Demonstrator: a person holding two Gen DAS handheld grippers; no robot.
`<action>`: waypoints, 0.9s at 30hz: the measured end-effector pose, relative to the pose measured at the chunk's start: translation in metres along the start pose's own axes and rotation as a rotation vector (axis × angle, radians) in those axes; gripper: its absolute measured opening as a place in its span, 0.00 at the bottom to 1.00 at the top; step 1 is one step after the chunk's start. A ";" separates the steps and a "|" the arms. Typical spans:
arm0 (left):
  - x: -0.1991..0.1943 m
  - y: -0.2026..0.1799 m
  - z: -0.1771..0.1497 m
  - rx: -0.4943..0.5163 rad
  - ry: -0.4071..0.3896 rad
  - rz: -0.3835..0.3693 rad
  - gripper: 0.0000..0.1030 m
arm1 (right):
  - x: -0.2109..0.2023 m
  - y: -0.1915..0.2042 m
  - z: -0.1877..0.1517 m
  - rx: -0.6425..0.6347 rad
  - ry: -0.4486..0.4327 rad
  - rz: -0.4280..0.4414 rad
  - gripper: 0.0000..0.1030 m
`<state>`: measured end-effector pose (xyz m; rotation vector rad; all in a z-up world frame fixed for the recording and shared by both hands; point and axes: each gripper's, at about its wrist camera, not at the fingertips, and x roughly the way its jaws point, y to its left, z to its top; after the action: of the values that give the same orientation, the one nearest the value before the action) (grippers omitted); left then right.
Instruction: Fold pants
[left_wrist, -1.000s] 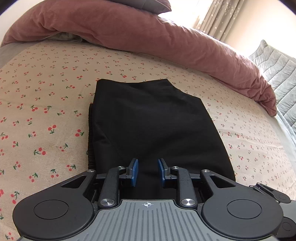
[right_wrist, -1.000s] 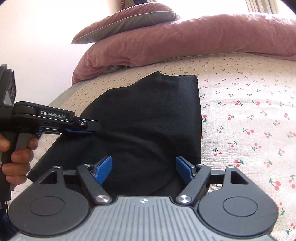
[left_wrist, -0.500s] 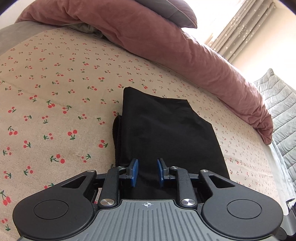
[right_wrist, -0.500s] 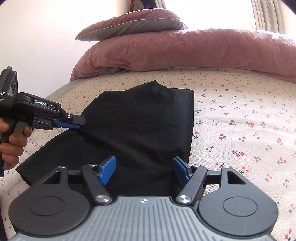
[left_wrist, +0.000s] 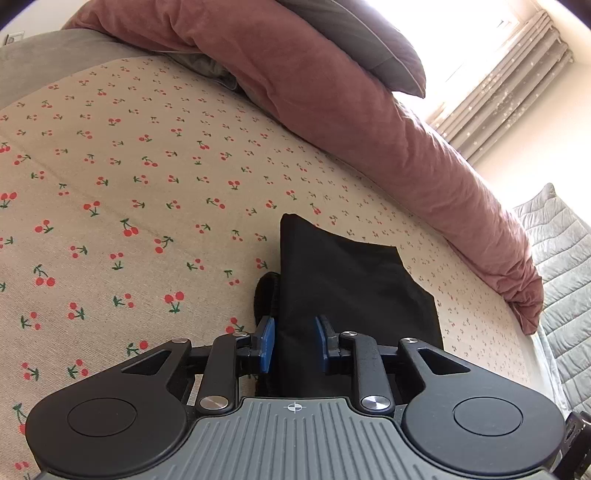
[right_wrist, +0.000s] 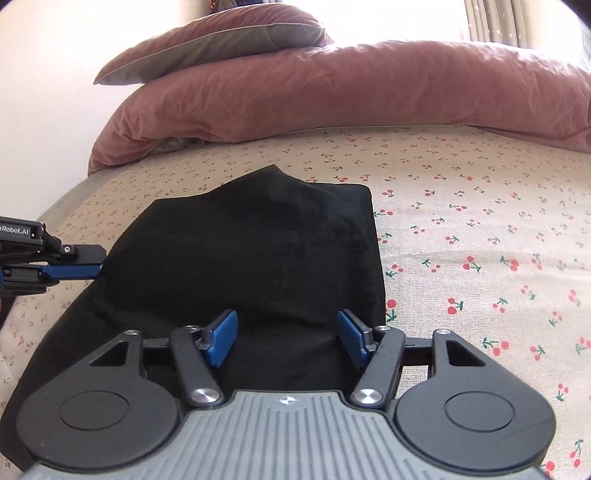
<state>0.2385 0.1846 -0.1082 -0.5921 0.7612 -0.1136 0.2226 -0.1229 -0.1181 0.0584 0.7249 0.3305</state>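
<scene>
Black pants (right_wrist: 251, 254) lying folded on bed (right_wrist: 480, 206). Left hand-held gripper (left_wrist: 294, 339) hovering, jaws narrowly apart over near edge, possibly for pinch. Right hand-held gripper (right_wrist: 287, 332) gaping wide, gripping nothing.

The near end of the folded black fabric pants (left_wrist: 351, 291) disappears beneath the left tongs (left_wrist: 291, 341), and likewise under the right tongs (right_wrist: 286, 338). In the right wrist view, the left tongs (right_wrist: 70, 264) are cut off by the frame's edge, the holding hand unseen.
</scene>
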 end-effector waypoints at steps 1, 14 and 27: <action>-0.002 0.001 0.000 0.004 0.004 -0.006 0.24 | -0.003 0.000 -0.002 0.020 -0.009 0.004 0.54; 0.062 0.017 0.049 -0.072 0.009 -0.098 0.35 | -0.067 0.023 -0.047 -0.113 0.004 0.138 0.54; 0.063 -0.033 0.043 0.184 -0.154 0.065 0.02 | -0.059 0.042 -0.044 -0.126 0.003 0.198 0.54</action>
<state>0.3172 0.1577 -0.1041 -0.3958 0.6123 -0.0763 0.1408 -0.1042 -0.1063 0.0104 0.7012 0.5647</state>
